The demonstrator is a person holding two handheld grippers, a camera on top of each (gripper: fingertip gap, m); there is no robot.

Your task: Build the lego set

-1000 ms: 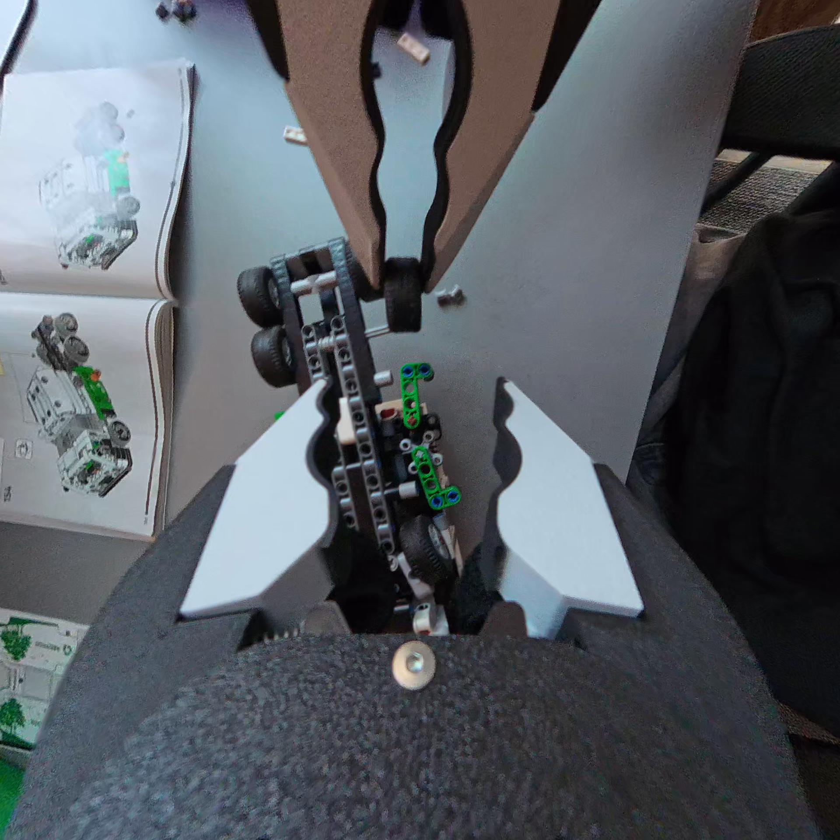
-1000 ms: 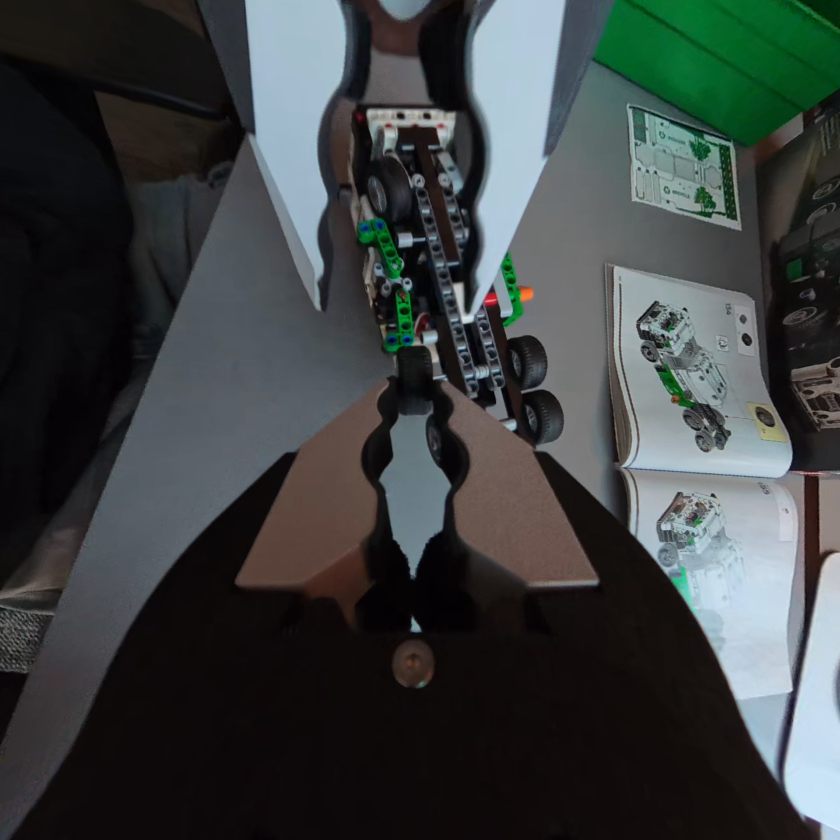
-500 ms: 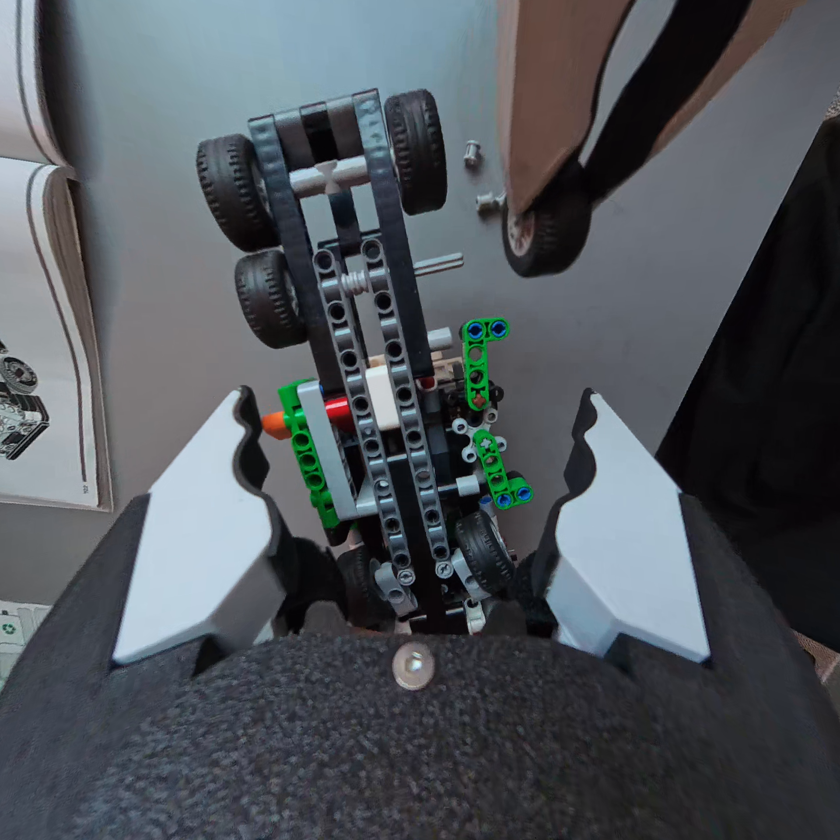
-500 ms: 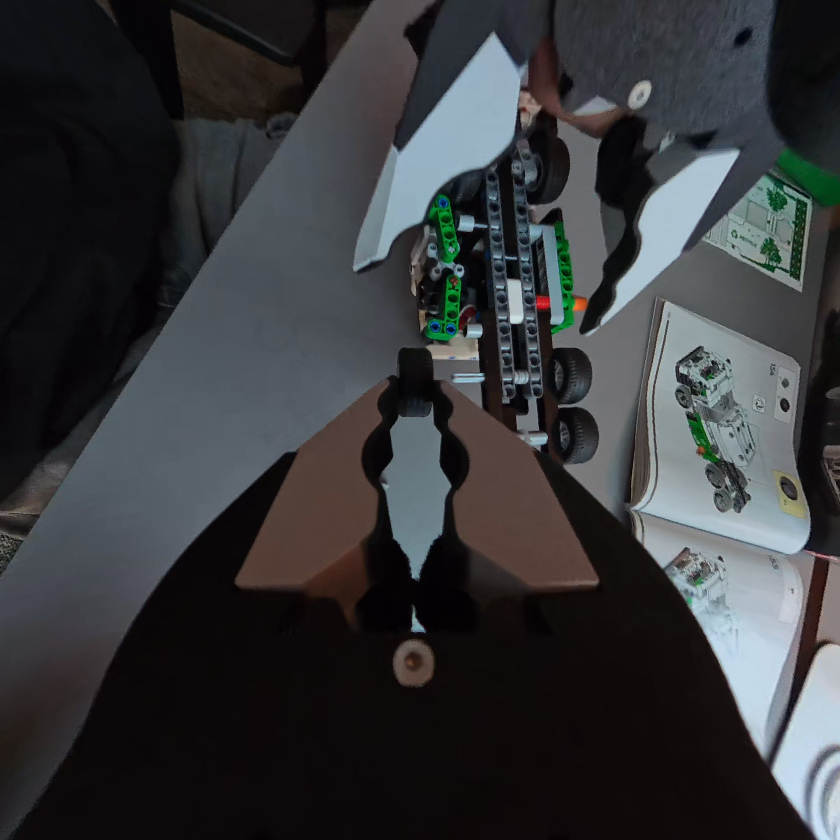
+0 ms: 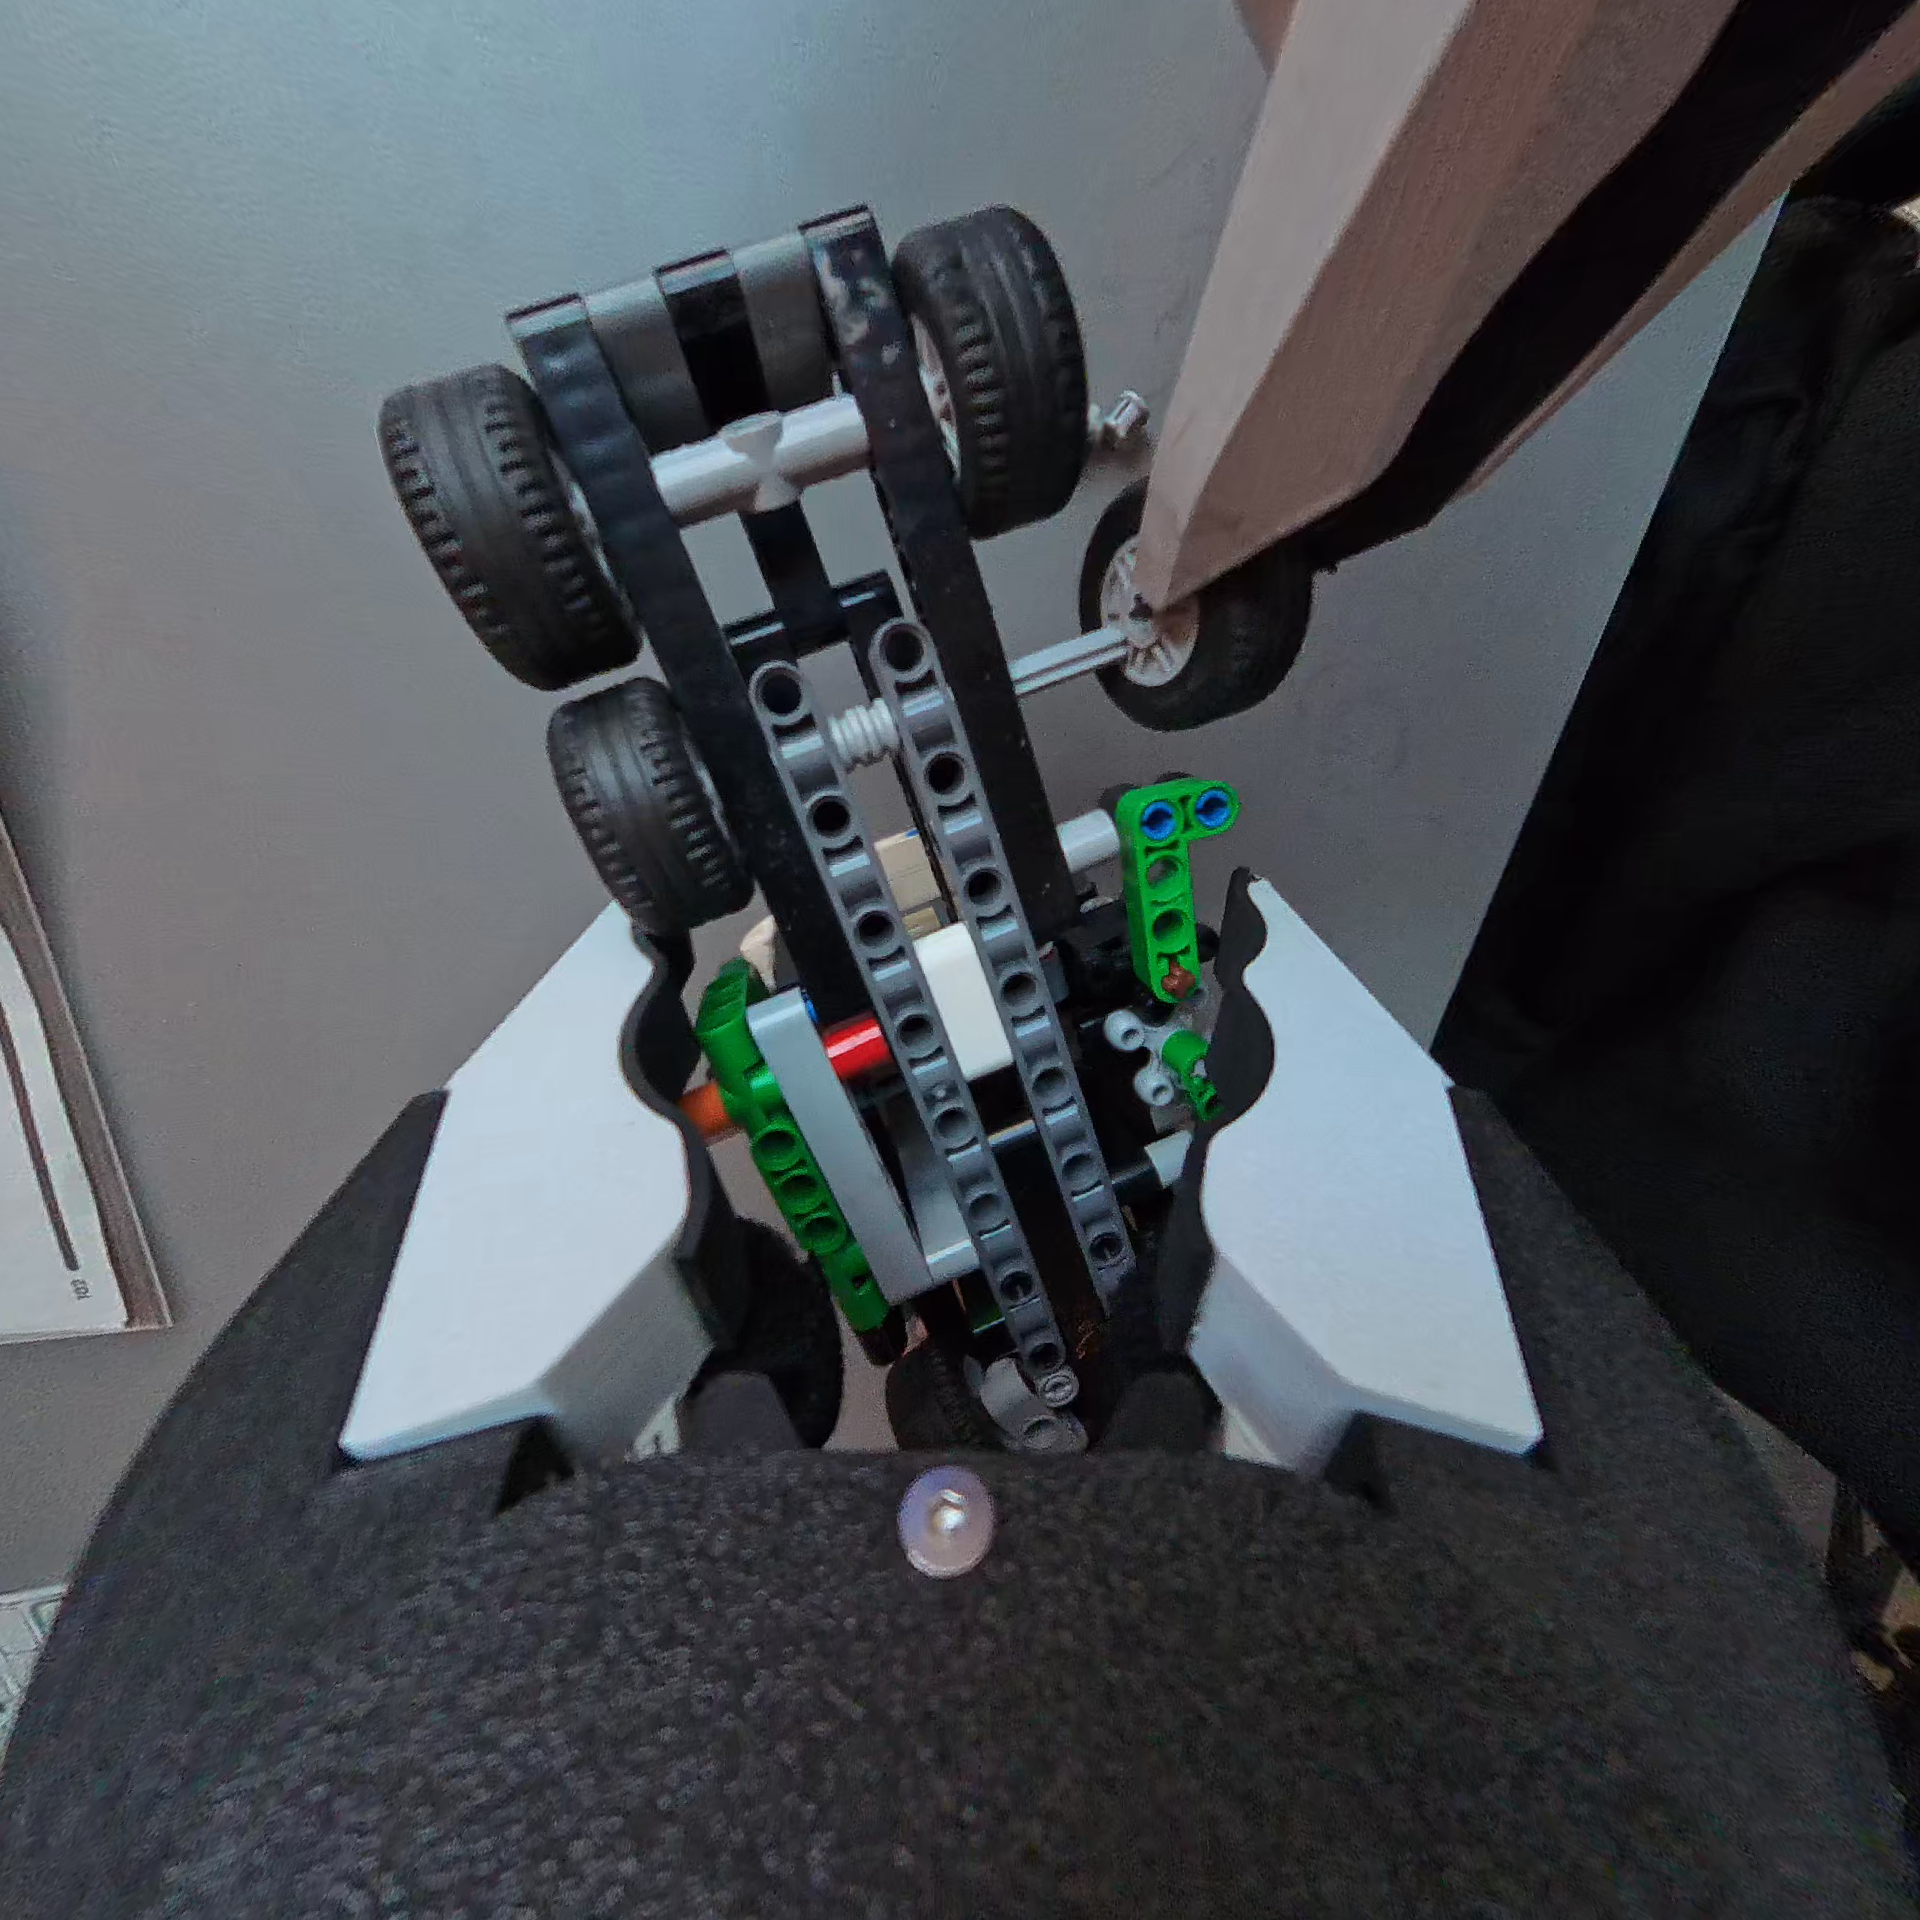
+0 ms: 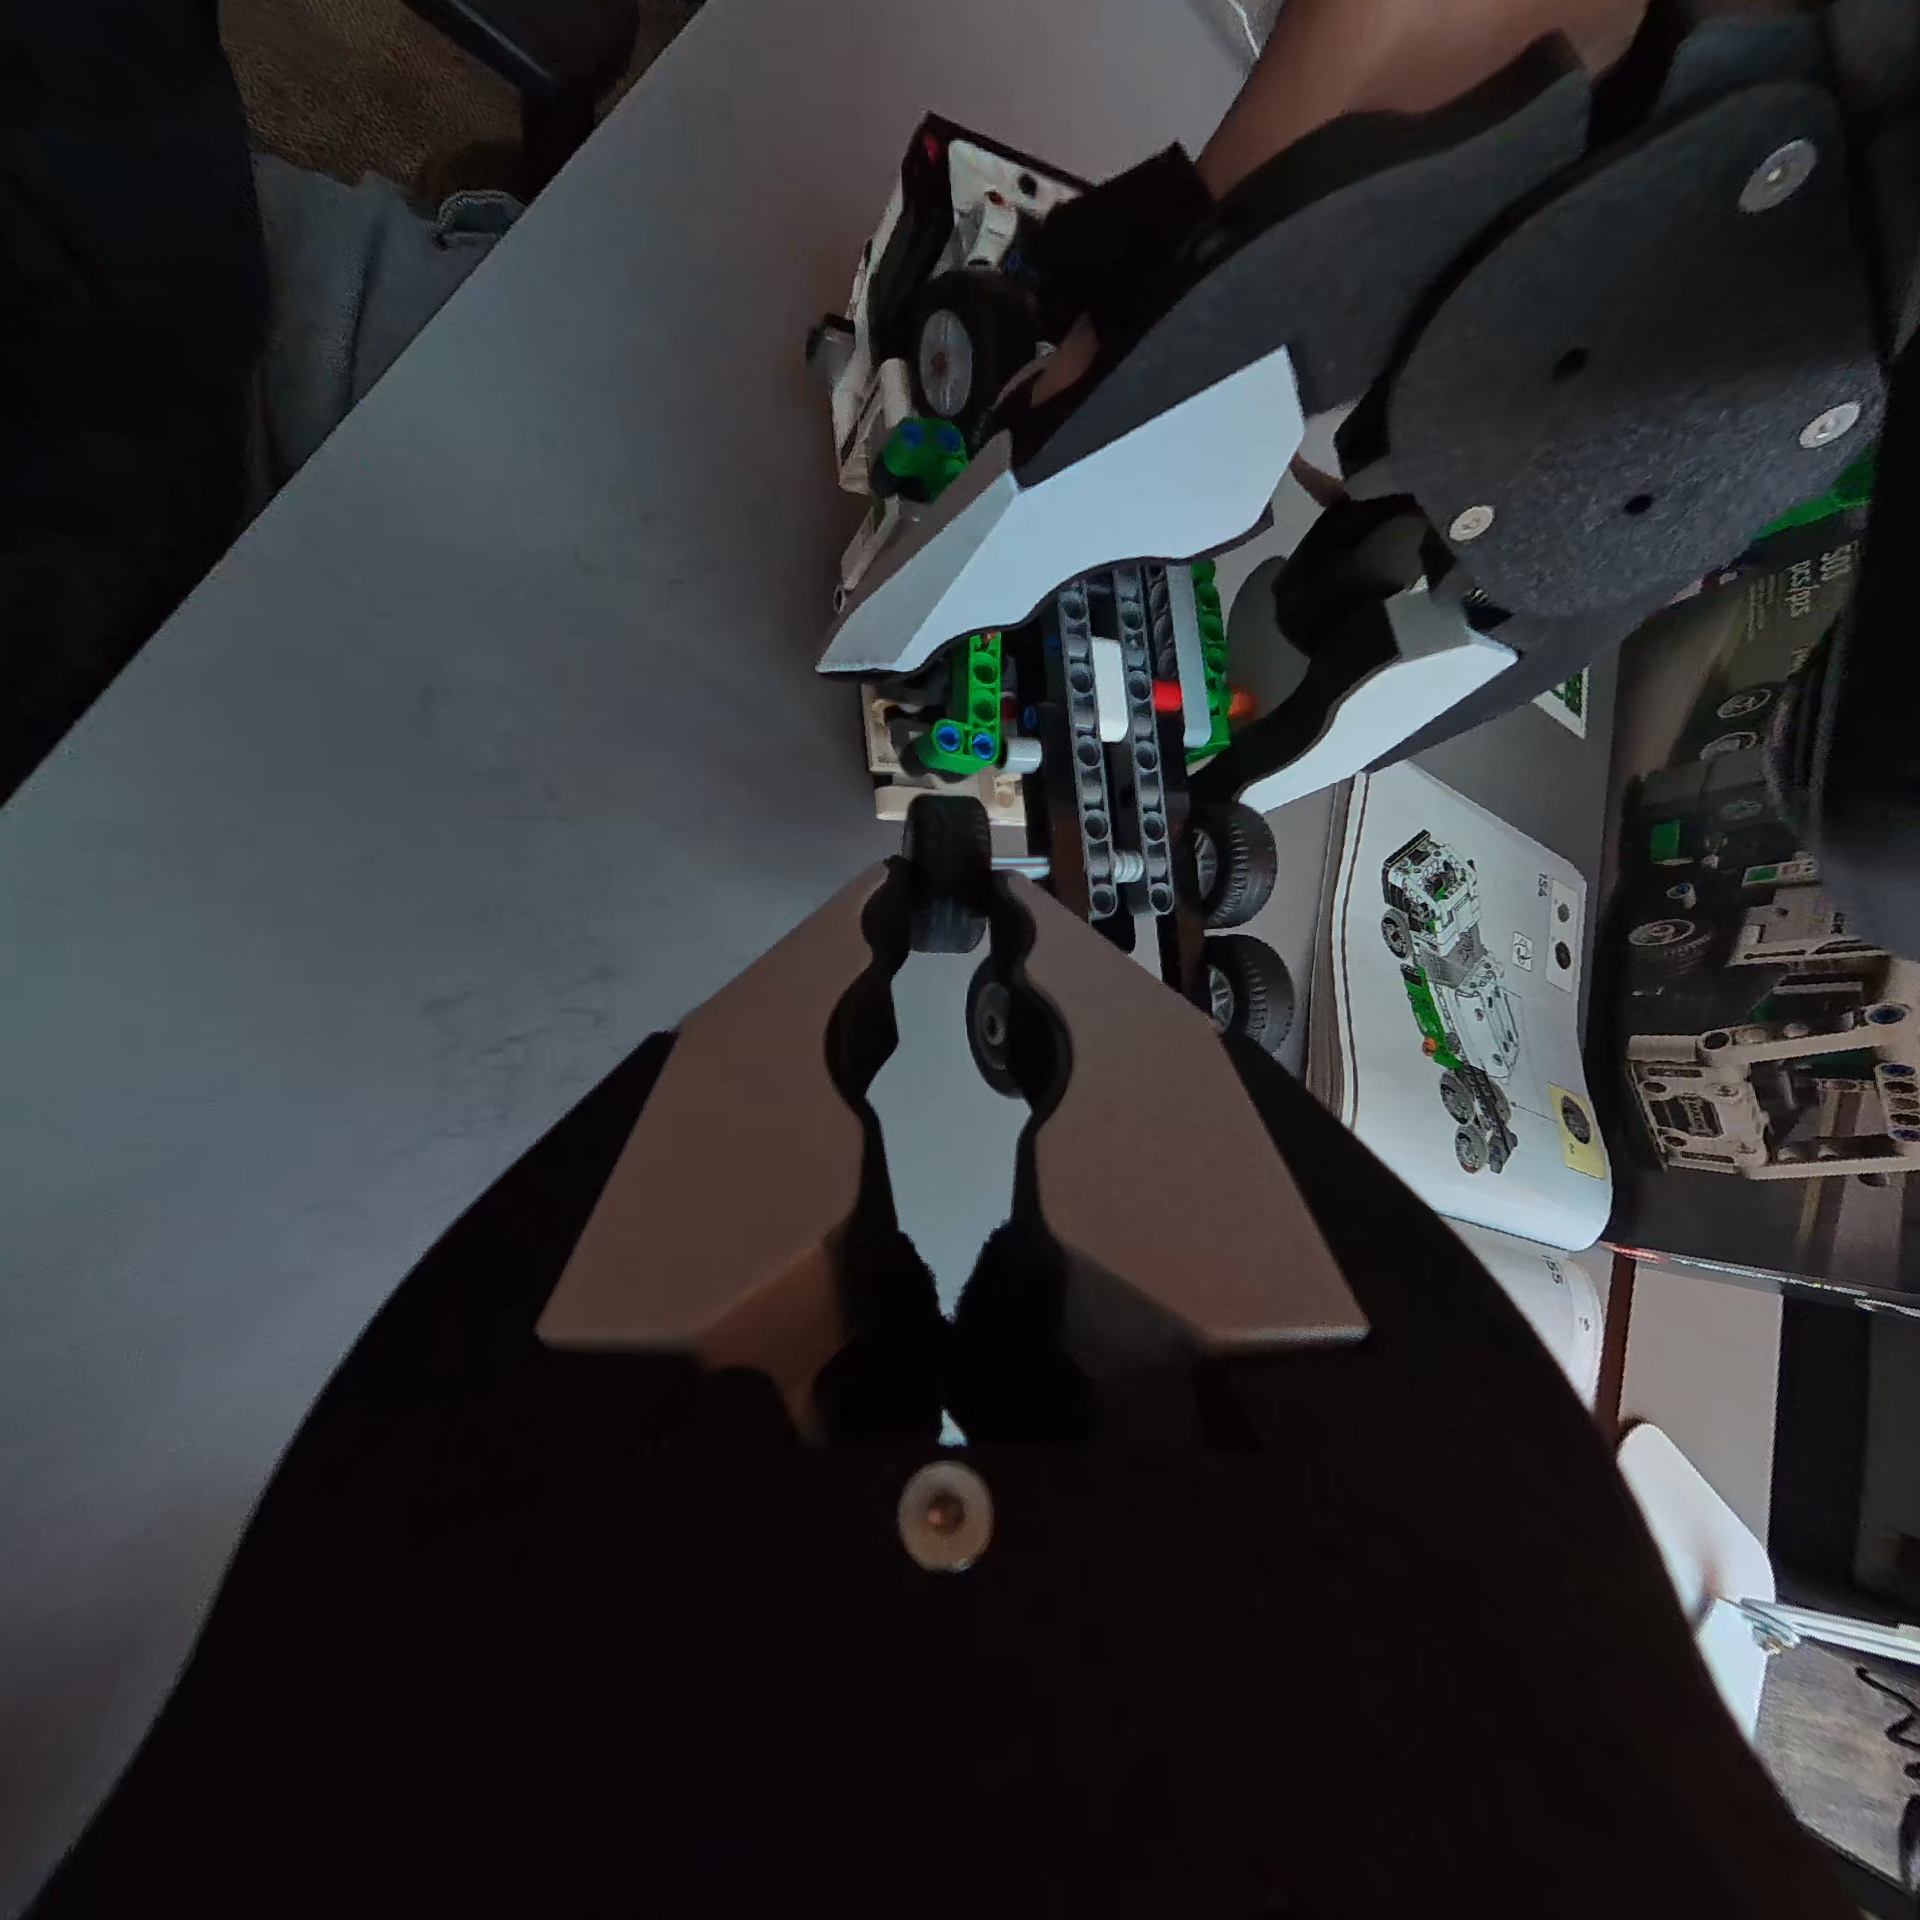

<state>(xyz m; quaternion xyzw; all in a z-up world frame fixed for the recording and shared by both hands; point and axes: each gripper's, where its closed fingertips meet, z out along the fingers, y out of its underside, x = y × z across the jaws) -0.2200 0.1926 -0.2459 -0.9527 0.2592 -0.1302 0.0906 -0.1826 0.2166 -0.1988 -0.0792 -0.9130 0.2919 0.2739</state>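
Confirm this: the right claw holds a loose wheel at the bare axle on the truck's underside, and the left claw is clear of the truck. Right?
Not quite. The left claw straddles the truck, as the left wrist view shows. The right claw does hold the wheel at the axle.

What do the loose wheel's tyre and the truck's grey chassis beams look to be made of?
Loose wheel: the tyre looks like matte black rubber, with a ribbed tread and no shine; its hub looks like pale grey hard plastic. Grey chassis beams: apparently rigid moulded plastic, with a smooth satin surface and evenly spaced round holes.
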